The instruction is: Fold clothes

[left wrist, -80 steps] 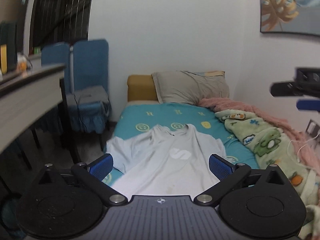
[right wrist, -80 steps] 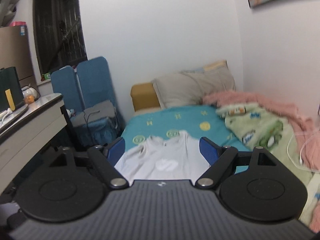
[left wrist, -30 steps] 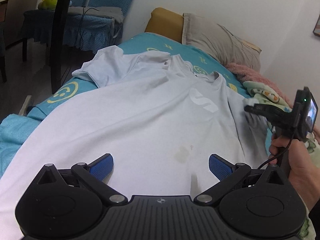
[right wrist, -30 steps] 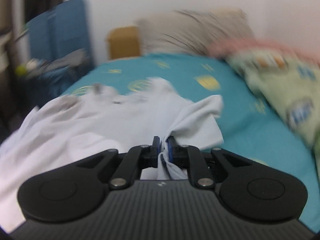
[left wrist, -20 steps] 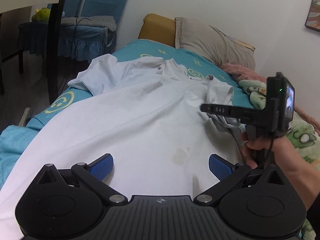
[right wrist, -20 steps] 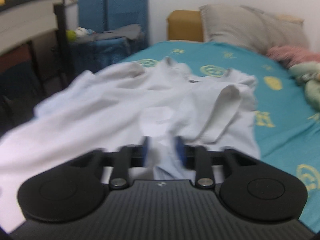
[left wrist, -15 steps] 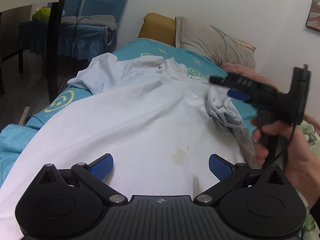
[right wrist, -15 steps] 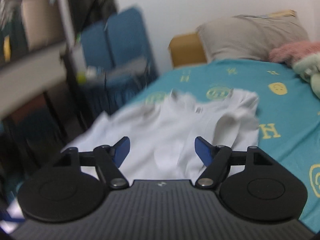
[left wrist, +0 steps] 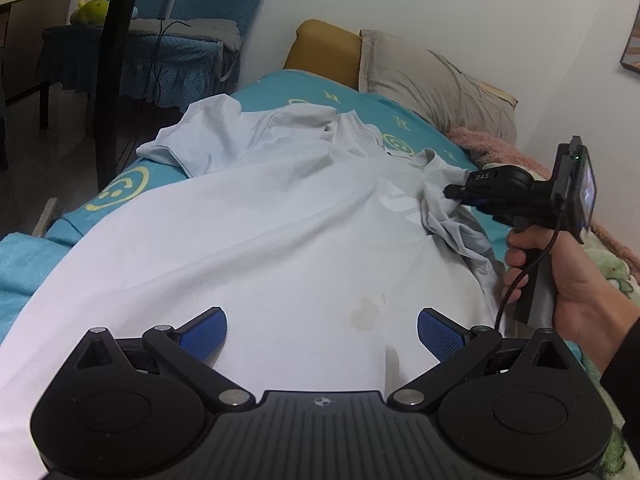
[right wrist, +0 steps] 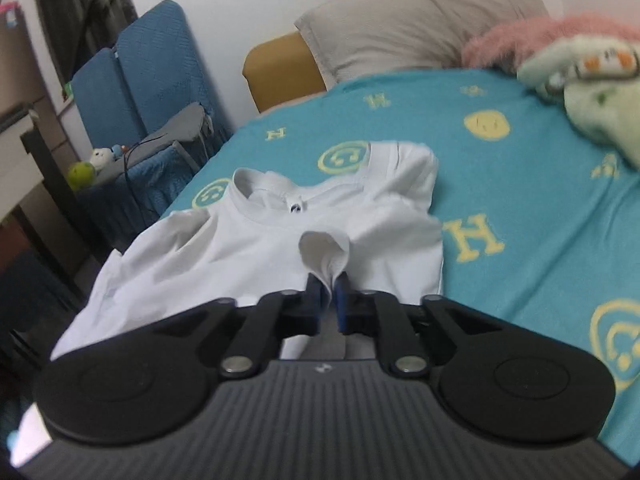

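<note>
A white T-shirt (left wrist: 260, 220) lies spread on the teal bed, collar toward the pillow. My left gripper (left wrist: 322, 326) is open and empty, low over the shirt's lower body near a faint stain (left wrist: 366, 312). My right gripper (right wrist: 327, 292) is shut on a pinch of the shirt's cloth (right wrist: 322, 254) at the right sleeve side, just below the collar (right wrist: 296, 208). In the left wrist view the right gripper (left wrist: 450, 191) holds that sleeve cloth bunched over the shirt's right edge.
The bed has a teal sheet (right wrist: 520, 184) with yellow smiley faces. A grey pillow (left wrist: 432, 84) and yellow headboard (left wrist: 324, 50) are at the far end. A green and pink blanket (right wrist: 592, 76) lies along the right. A blue chair (left wrist: 176, 52) and desk leg (left wrist: 116, 60) stand left.
The right gripper was open half a second ago and is now shut on the shirt's sleeve cloth. The left gripper has stayed still and open.
</note>
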Demonstrator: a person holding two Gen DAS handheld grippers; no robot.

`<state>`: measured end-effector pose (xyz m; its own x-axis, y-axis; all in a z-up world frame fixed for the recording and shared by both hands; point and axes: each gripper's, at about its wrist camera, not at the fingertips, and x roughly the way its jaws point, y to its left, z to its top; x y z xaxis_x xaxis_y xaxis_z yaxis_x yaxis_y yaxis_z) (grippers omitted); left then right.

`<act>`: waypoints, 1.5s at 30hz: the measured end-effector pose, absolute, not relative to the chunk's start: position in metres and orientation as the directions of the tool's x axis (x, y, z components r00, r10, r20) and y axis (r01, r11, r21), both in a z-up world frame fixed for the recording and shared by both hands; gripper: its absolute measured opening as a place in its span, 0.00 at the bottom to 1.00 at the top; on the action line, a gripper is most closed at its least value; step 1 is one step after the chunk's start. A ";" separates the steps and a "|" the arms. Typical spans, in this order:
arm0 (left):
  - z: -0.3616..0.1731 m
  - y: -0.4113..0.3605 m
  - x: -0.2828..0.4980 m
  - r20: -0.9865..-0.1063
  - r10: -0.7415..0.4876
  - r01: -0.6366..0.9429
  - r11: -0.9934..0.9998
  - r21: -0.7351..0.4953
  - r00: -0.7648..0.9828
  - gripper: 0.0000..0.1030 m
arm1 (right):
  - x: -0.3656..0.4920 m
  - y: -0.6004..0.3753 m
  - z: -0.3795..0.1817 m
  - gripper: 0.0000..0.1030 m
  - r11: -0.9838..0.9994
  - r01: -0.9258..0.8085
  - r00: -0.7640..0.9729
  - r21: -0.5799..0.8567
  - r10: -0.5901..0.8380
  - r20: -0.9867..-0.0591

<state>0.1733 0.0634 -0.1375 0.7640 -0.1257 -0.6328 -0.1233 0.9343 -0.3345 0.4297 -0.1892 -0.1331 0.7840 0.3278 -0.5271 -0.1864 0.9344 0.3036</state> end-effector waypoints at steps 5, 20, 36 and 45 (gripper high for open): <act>-0.135 0.061 0.171 -0.628 -0.129 -0.113 0.937 -0.331 0.768 1.00 | 0.423 -0.237 -0.096 0.07 0.955 -0.129 0.865 0.267 0.240 -0.440; -0.143 0.040 0.178 -0.645 -0.073 -0.065 0.980 -0.187 0.761 1.00 | 0.450 -0.397 -0.119 0.19 0.957 0.253 0.844 0.143 -0.146 -0.517; -0.110 0.021 0.146 -0.599 -0.133 0.072 0.990 -0.125 0.790 0.99 | 0.233 -0.314 -0.032 0.83 0.914 0.134 0.857 0.383 0.087 -0.508; -0.099 -0.019 0.103 -0.652 -0.319 0.291 0.944 -0.155 0.688 0.88 | 0.101 -0.313 -0.003 0.83 0.840 0.091 0.880 0.535 0.184 -0.438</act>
